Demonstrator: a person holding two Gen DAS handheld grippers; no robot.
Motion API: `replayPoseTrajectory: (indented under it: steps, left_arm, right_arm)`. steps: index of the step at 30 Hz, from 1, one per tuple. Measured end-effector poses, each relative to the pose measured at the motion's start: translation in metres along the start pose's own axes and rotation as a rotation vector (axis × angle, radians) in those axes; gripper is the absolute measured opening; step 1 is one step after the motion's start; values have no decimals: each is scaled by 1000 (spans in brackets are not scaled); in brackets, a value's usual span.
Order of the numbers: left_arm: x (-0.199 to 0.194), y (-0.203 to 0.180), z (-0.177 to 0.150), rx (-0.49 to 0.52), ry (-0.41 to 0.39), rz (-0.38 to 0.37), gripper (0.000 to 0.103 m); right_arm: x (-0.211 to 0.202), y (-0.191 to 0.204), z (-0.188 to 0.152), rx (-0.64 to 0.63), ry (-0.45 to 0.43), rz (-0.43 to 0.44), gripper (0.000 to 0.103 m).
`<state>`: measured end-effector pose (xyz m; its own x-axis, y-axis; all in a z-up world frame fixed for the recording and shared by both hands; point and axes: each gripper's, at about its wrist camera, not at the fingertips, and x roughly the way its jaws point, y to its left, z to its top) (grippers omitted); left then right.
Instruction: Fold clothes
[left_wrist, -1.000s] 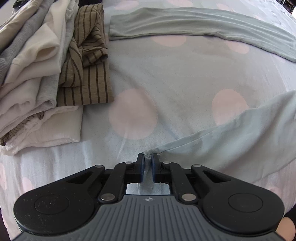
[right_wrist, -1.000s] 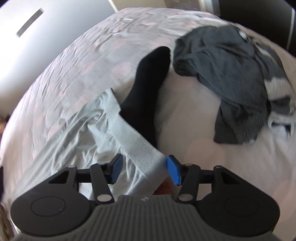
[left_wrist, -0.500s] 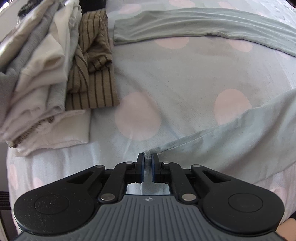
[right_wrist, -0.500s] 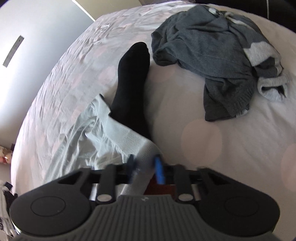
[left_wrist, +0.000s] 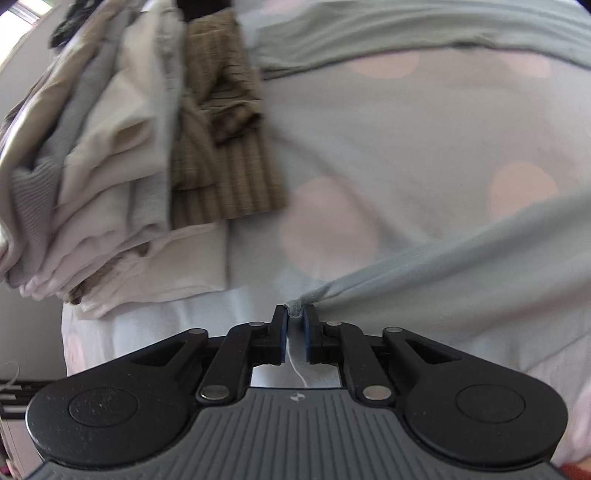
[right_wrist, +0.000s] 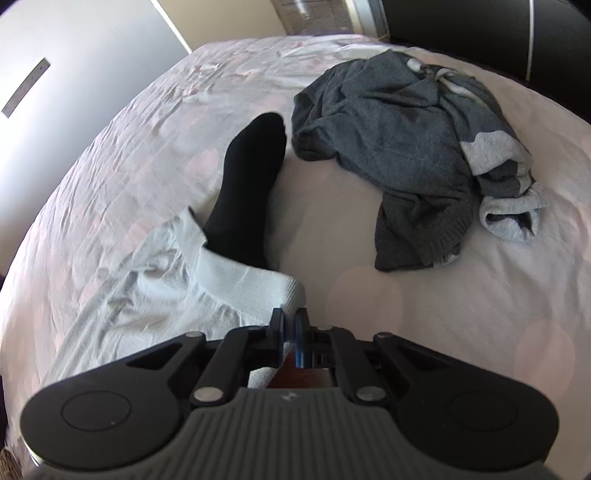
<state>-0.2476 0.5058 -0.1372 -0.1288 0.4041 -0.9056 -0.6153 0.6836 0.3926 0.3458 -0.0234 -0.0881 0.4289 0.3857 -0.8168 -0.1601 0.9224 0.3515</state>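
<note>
You are not looking at any readable text, label, brand or number in either wrist view. A small round emblem is showing on the grey ribbed housing of the left gripper (left_wrist: 295, 320) and a similar tiny mark on the right gripper (right_wrist: 290, 320), but both are showing too small to read.
</note>
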Motion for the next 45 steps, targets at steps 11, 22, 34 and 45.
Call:
replayPoseTrajectory:
  steps: [11, 22, 34, 45]
  left_arm:
    - [-67, -11, -24, 287, -150, -72, 31]
    - [-49, -88, -64, 705, -75, -72, 54]
    - [-21, -98, -72, 725, -40, -46, 40]
    - [-18, -97, -73, 667, -72, -29, 7]
  right_arm:
    - [-47, 49, 5, -545, -34, -70, 25]
    - [-61, 105, -59, -1405, -14, -200, 28]
    - [-34, 82, -130, -2043, 5, -282, 49]
    - [-7, 77, -150, -2147, -10, -288, 46]
